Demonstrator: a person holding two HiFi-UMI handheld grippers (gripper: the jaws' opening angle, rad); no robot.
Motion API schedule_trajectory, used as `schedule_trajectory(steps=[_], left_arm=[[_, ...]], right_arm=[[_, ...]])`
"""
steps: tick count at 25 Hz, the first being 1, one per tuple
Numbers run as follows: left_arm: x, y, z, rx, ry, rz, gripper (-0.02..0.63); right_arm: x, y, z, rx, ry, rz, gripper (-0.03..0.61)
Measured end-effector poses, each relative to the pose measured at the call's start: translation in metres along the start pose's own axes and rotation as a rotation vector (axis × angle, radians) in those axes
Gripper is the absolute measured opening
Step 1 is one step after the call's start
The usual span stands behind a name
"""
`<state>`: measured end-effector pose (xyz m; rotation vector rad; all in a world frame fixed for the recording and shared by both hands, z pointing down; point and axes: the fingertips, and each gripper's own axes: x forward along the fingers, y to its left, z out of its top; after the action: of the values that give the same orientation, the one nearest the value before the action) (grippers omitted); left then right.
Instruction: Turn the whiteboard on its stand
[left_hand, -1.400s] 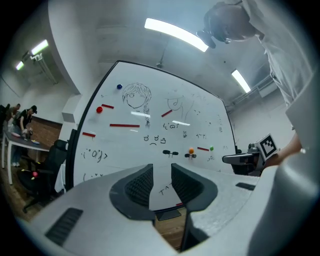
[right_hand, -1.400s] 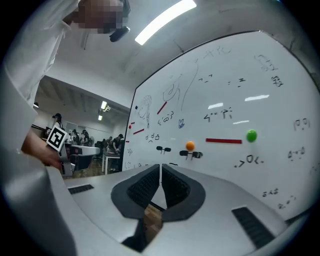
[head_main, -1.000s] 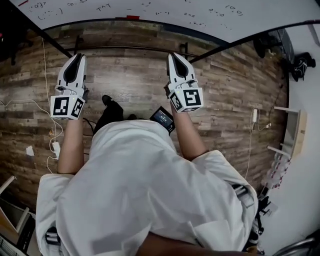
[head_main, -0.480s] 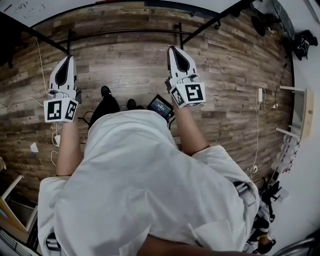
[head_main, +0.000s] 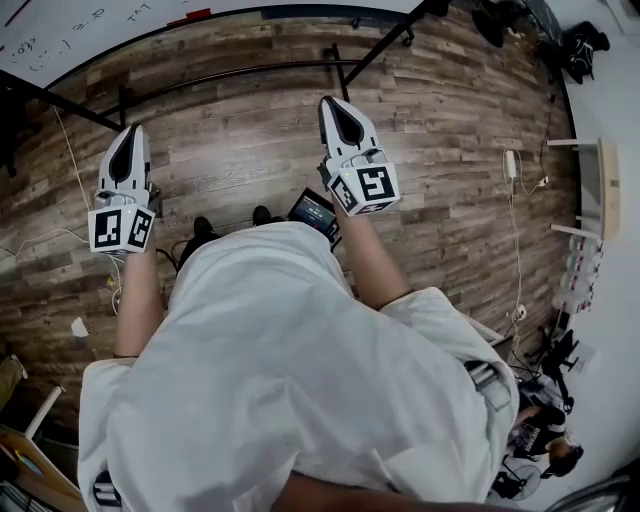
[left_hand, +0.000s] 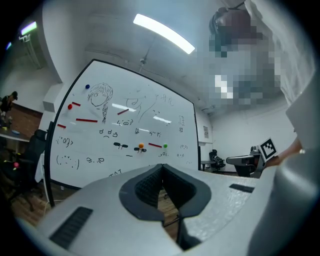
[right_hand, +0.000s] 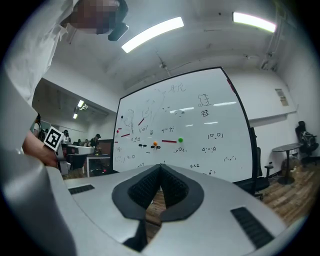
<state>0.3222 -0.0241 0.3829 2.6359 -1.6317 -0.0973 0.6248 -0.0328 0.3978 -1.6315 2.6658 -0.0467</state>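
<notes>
The whiteboard (head_main: 60, 30) shows only as a white strip with marker writing along the top left of the head view. Its black stand legs (head_main: 230, 75) run over the wood floor below it. In both gripper views the whiteboard (left_hand: 120, 135) (right_hand: 185, 130) stands upright some way ahead, covered with doodles, coloured magnets and red bars. My left gripper (head_main: 129, 135) is shut with nothing between its pads and hangs over the floor short of the stand. My right gripper (head_main: 332, 102) is shut and empty too, just before the stand's cross bar. Neither one touches the board.
A small dark device with a screen (head_main: 312, 212) hangs at the person's waist. Cables (head_main: 60, 240) trail on the floor at left, and another cable with a plug (head_main: 510, 165) lies at right. A shelf (head_main: 600, 190) stands at right. An office chair (right_hand: 305, 137) and round table (right_hand: 285, 147) are beside the board.
The left gripper's jaws have gone from slightly apart to shut. In the head view the whiteboard has slid up and to the left, so less of it shows. Both grippers stay held out in front.
</notes>
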Motion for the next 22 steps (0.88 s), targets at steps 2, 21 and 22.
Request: schedule_trajectory(steps=[2, 21, 22], left_arm=[[0.001, 0.007, 0.005, -0.009, -0.009, -0.013, 0.006], [-0.034, 0.056, -0.008, -0.008, 0.04, 0.018, 0.006], [-0.035, 0.06, -0.008, -0.01, 0.039, 0.034, 0.006]], right_arm=[[0.005, 0.009, 0.002, 0.004, 0.006, -0.003, -0.002], [0.029, 0.055, -0.009, -0.013, 0.027, -0.006, -0.002], [0.028, 0.052, -0.009, -0.014, 0.024, -0.013, -0.002]])
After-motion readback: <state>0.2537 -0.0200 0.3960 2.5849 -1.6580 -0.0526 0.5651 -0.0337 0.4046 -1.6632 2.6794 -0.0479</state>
